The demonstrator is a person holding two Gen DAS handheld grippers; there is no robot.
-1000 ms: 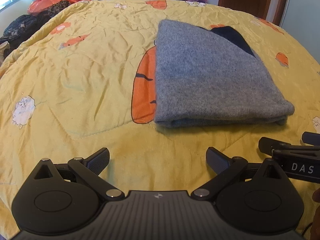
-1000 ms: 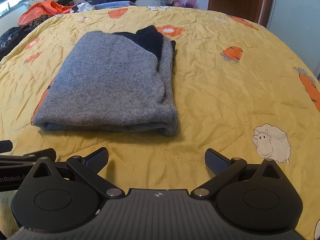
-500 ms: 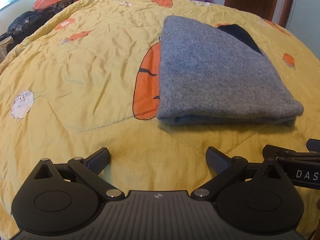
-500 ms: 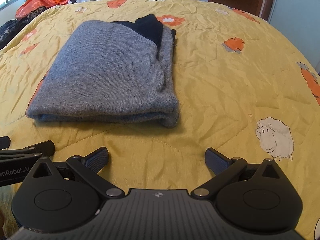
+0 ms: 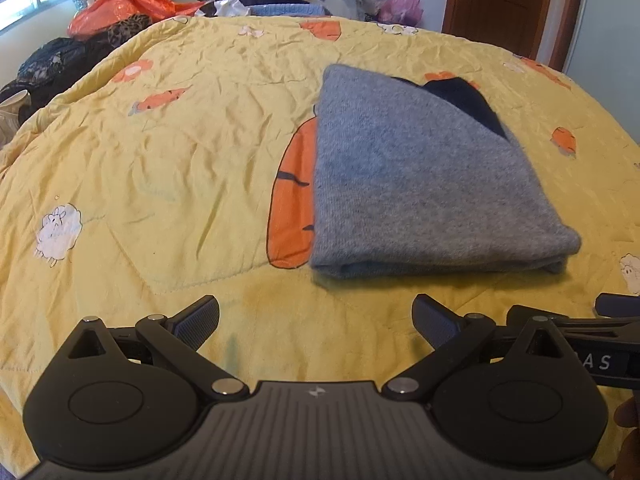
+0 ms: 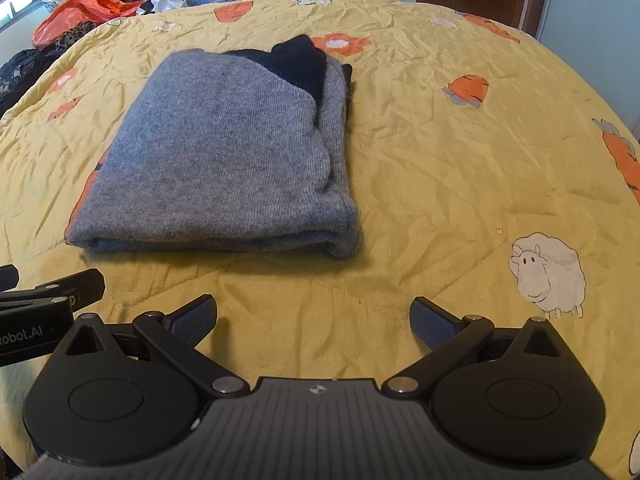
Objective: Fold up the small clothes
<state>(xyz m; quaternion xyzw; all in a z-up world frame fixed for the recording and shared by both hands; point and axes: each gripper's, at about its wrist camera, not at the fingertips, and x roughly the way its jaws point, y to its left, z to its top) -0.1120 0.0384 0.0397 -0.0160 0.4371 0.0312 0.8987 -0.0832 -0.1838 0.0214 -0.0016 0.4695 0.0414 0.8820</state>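
Fingers (image 5: 200,318) of both grippers spread wide, empty; folded sweater (image 6: 224,160) ahead; sweater's layered edge only in right view.

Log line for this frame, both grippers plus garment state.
left gripper: open, empty | right gripper: open, empty | grey sweater: folded, flat on yellow quilt, untouched | fold: looks done

Left black two-finger gripper (image 5: 316,318): jaws spread wide, nothing between ribbed pads (image 5: 198,318). Right black two-finger gripper (image 6: 314,318): likewise wide apart, empty. Both level, side by side, pointing forward.
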